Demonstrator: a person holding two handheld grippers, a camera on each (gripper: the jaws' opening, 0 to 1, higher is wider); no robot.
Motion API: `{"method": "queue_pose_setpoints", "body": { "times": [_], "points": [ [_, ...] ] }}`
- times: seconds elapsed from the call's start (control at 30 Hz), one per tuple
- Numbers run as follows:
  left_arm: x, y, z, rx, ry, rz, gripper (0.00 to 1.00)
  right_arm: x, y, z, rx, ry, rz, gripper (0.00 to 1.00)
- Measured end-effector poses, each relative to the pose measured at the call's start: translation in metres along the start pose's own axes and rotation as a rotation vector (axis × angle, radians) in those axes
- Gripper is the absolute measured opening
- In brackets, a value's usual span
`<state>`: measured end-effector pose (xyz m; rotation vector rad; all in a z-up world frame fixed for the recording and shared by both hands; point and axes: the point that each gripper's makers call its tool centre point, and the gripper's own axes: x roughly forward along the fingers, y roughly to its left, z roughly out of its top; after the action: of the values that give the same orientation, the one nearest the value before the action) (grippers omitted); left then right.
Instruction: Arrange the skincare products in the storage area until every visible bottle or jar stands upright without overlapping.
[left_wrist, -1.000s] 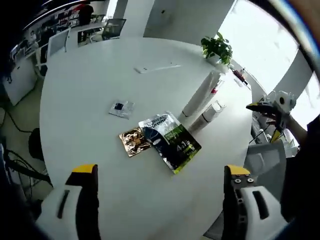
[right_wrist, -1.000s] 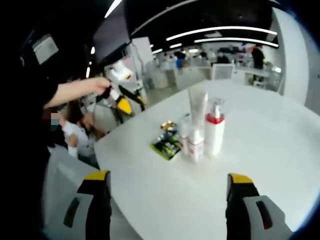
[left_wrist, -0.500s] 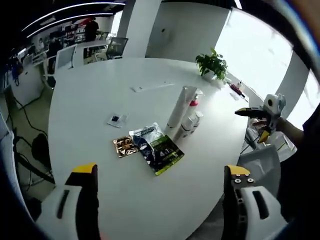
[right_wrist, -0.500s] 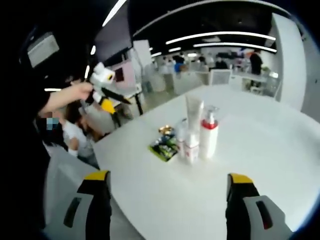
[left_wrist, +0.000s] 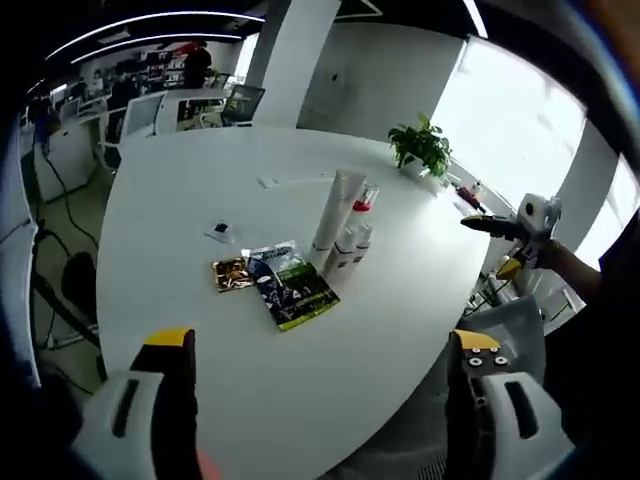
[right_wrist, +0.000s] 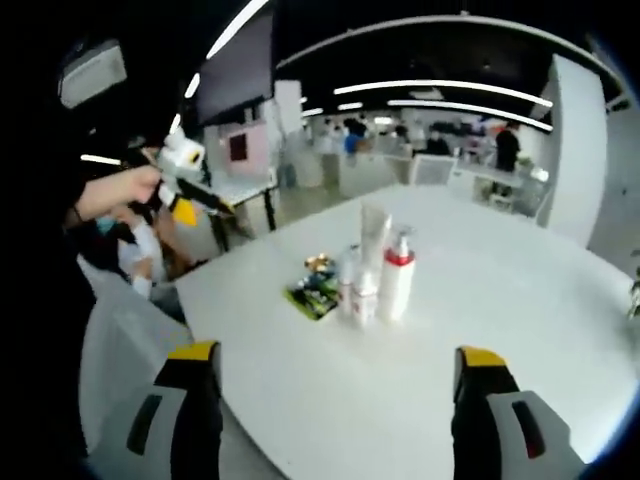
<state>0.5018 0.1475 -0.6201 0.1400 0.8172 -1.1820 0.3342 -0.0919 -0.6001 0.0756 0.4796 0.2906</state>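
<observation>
Bottles (right_wrist: 378, 275) all upright mid-surface (right_wrist: 520, 300) | both grippers' fingers spread, holding nothing | looks finished, just hold back

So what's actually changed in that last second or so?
Both grippers pulled back from the round white table: left gripper and right gripper stay open, holding nothing. The upright white bottles and green sachet look smaller but kept their arrangement.
</observation>
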Motion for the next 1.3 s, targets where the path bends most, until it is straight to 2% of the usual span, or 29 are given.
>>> {"method": "queue_pose_setpoints", "body": {
  "times": [0.03,0.07,0.23,0.37,0.5,0.53,0.6,0.63,0.67,0.7,0.73,0.87,0.97,1.03,1.23,1.3],
  "points": [
    [-0.002,-0.001,-0.003,-0.005,0.002,0.002,0.99,-0.004,0.006,0.002,0.04,-0.014,0.039,0.99],
    [-0.003,-0.001,-0.005,-0.01,0.003,0.002,0.99,-0.005,0.003,0.003,0.053,-0.027,0.02,1.0],
    [-0.007,-0.009,-0.014,-0.02,0.006,0.003,0.99,-0.013,0.004,0.003,0.074,-0.052,0.013,1.0],
    [-0.009,-0.014,-0.014,-0.018,0.002,0.001,0.99,-0.015,0.005,0.003,0.096,-0.072,-0.001,1.0],
    [-0.009,-0.018,-0.014,-0.016,0.001,-0.001,0.99,-0.018,0.0,0.007,0.1,-0.12,-0.029,1.0],
    [-0.01,-0.019,-0.013,-0.016,0.0,-0.001,0.99,-0.018,0.001,0.007,0.096,-0.118,-0.026,0.99],
    [-0.01,-0.021,-0.013,-0.017,-0.006,-0.002,0.99,-0.022,0.0,0.015,0.076,-0.164,-0.04,0.87],
    [-0.01,-0.022,-0.013,-0.018,-0.007,-0.002,0.99,-0.023,0.002,0.018,0.067,-0.179,-0.032,0.88],
    [-0.011,-0.023,-0.013,-0.018,-0.009,-0.002,0.99,-0.023,0.002,0.017,0.073,-0.169,-0.033,0.94],
    [-0.011,-0.024,-0.013,-0.018,-0.01,-0.002,0.99,-0.022,0.0,0.009,0.074,-0.107,-0.044,0.98],
    [-0.011,-0.024,-0.013,-0.018,-0.01,-0.002,0.99,-0.022,0.0,0.006,0.07,-0.088,-0.041,0.99],
    [-0.012,-0.026,-0.019,-0.017,-0.006,0.009,0.99,-0.021,-0.006,-0.001,0.063,-0.068,-0.059,0.99],
    [-0.014,-0.028,-0.021,-0.024,-0.01,0.014,0.99,-0.022,-0.011,-0.012,0.044,-0.015,-0.078,0.99],
    [-0.015,-0.03,-0.022,-0.033,-0.024,0.013,0.99,-0.022,-0.013,-0.015,0.039,-0.008,-0.089,0.99],
    [-0.011,-0.03,-0.026,-0.042,-0.007,0.012,0.99,-0.02,-0.015,-0.017,0.065,-0.005,-0.09,0.99],
    [-0.01,-0.029,-0.025,-0.045,-0.006,0.011,0.99,-0.018,-0.017,-0.02,0.085,0.014,-0.088,0.99]
  ]
}}
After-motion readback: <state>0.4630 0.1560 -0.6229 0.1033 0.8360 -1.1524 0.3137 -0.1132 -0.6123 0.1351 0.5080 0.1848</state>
